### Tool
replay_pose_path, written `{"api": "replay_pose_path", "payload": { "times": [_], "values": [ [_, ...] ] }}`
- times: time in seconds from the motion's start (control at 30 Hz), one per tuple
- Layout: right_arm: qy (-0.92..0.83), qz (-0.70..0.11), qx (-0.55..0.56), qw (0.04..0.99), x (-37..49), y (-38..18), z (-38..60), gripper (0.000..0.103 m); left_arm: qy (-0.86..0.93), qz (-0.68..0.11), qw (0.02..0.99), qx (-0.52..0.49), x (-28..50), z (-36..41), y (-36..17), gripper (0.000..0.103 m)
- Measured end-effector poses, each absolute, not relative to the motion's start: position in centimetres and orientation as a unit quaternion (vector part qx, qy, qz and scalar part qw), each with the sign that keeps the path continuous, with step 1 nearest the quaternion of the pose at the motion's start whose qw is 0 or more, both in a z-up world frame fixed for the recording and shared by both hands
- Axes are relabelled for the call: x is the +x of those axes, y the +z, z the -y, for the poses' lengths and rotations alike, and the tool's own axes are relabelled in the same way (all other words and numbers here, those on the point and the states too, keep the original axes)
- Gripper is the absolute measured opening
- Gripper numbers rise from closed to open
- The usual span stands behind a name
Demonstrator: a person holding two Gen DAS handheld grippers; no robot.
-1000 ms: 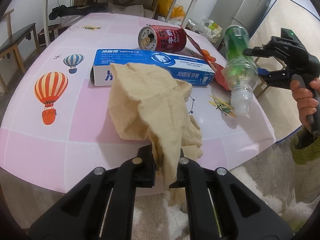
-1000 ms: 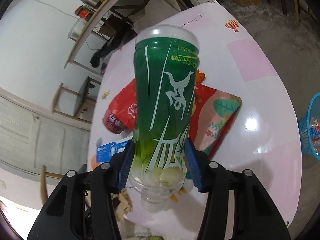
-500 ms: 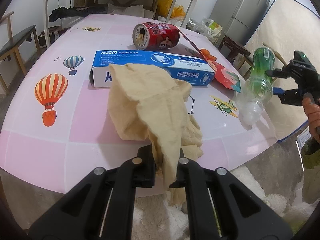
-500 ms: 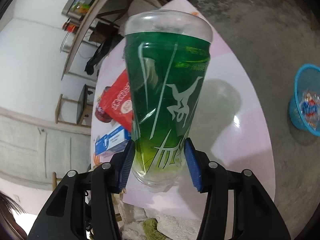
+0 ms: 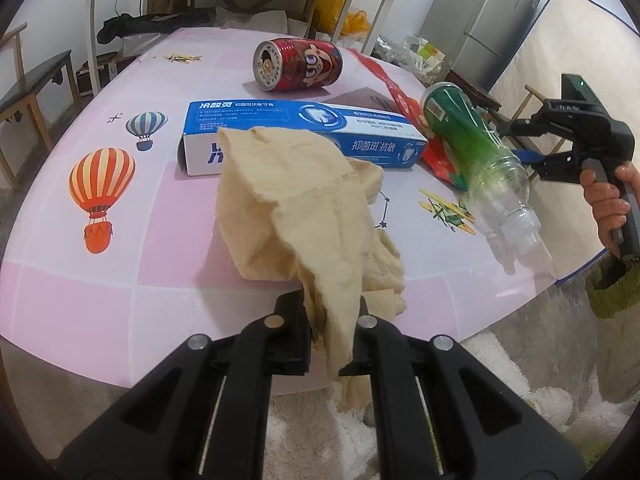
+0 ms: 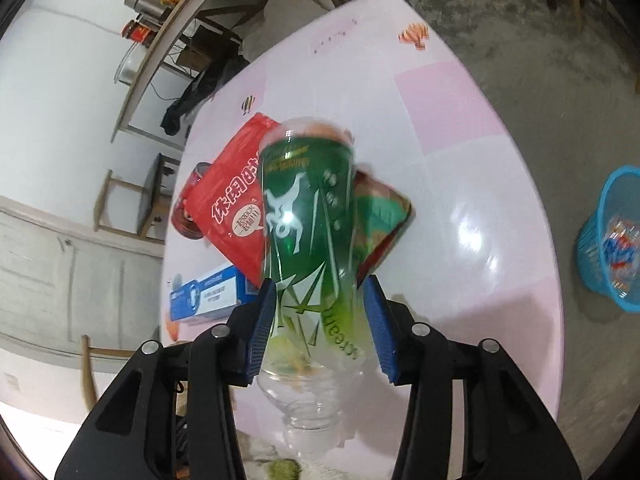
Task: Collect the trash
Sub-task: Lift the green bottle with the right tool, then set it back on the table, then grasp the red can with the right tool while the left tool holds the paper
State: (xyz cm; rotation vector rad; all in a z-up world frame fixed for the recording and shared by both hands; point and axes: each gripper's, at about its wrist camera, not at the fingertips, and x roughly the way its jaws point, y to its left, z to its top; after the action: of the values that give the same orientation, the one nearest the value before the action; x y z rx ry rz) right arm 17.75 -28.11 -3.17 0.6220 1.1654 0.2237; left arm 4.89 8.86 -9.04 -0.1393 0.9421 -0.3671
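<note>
The left gripper (image 5: pixel 332 320) is clamped on a crumpled beige paper towel (image 5: pixel 296 204), its black fingers (image 5: pixel 294 322) pinching a hanging fold at the near edge of the pink table (image 5: pixel 100 292). The bulk of the towel lies on the tabletop straight ahead of this gripper, and a loose end droops below the fingers, past the table edge.

Beyond the towel — further ahead of the left gripper — a blue toothpaste box (image 5: pixel 304 136) lies flat, the towel overlapping its near side. Behind the box a red drink can (image 5: pixel 298 65) lies on its side, its end turned toward the camera.

Ahead and to the right of the left gripper, the right gripper (image 6: pixel 320 320) is closed around a green-labelled plastic bottle (image 6: pixel 308 216), the blue pads (image 6: pixel 262 328) pressing its lower label on either side. The bottle points forward between the fingers, base away from the gripper and clear neck back toward it; seen from the left wrist it is tilted, neck lowest, just off the tabletop.

Under and beyond the bottle, ahead of the right gripper, a red snack bag (image 6: pixel 236 208) lies flat on the table. Far to the right of that gripper a blue basket (image 6: pixel 612 240) stands on the floor — well apart from the table.
</note>
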Motion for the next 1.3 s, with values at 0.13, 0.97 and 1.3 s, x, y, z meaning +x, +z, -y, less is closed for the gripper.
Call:
{"api": "replay_pose_path", "payload": {
  "times": [0.13, 0.97, 1.3],
  "values": [
    [0.112, -0.515, 0.231, 0.818, 19.5, 0.7, 26.8, 0.048, -0.180, -0.451, 0.872, -0.067, 4.9, -8.9, -9.1, 0.005],
    [0.179, -0.572, -0.079, 0.797, 41.5, -1.9, -2.0, 0.086, -0.205, -0.448, 0.864, -0.101, 5.1, -10.1, -9.6, 0.005],
    [0.217, -0.599, -0.068, 0.768, 42.4, -2.3, -4.6, 0.087, -0.209, -0.449, 0.862, -0.107, 5.3, -10.1, -9.8, 0.005]
  ]
}}
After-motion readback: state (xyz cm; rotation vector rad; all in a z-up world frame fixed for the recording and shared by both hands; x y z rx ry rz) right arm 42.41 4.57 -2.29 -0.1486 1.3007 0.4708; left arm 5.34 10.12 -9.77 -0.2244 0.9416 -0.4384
